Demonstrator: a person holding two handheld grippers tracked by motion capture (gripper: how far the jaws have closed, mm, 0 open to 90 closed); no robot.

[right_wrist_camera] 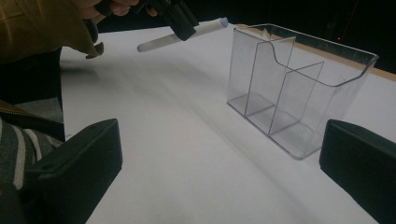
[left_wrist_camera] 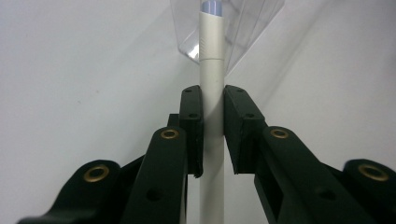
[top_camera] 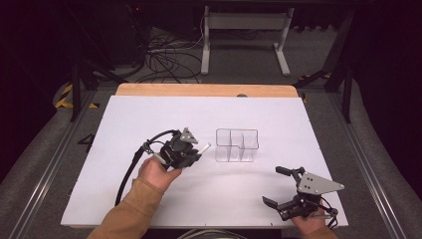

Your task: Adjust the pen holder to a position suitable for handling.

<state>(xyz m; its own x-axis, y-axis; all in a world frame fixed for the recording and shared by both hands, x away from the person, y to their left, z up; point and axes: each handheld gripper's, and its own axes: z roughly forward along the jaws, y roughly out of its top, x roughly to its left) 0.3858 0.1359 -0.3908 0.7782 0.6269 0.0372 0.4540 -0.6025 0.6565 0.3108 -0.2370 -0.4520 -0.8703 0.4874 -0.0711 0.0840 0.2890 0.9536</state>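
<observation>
Left of the clear organizer point(top_camera: 237, 145), your left gripper point(top_camera: 195, 153) clamps a white marker point(top_camera: 204, 148) mid-barrel, tip aimed at the compartments, presumably for dropping in. At right, your right gripper point(top_camera: 277, 185) rests wide open and empty. No writing is legible.

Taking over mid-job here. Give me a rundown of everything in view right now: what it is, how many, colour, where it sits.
Marker: one, white with a pale blue tip, held off the table in the left gripper, tip toward the organiser.
Organiser: one, clear plastic, divided into compartments, all empty, standing at mid-table.
Table: one, white top with a wooden edge at the far side.
White stand: one, on the floor beyond the table.
Cables: a black tangle, on the floor at far left.
Left gripper: black, fingers closed on the marker, left of the organiser.
Right gripper: black, fingers spread and empty, near the table's near right edge.
</observation>
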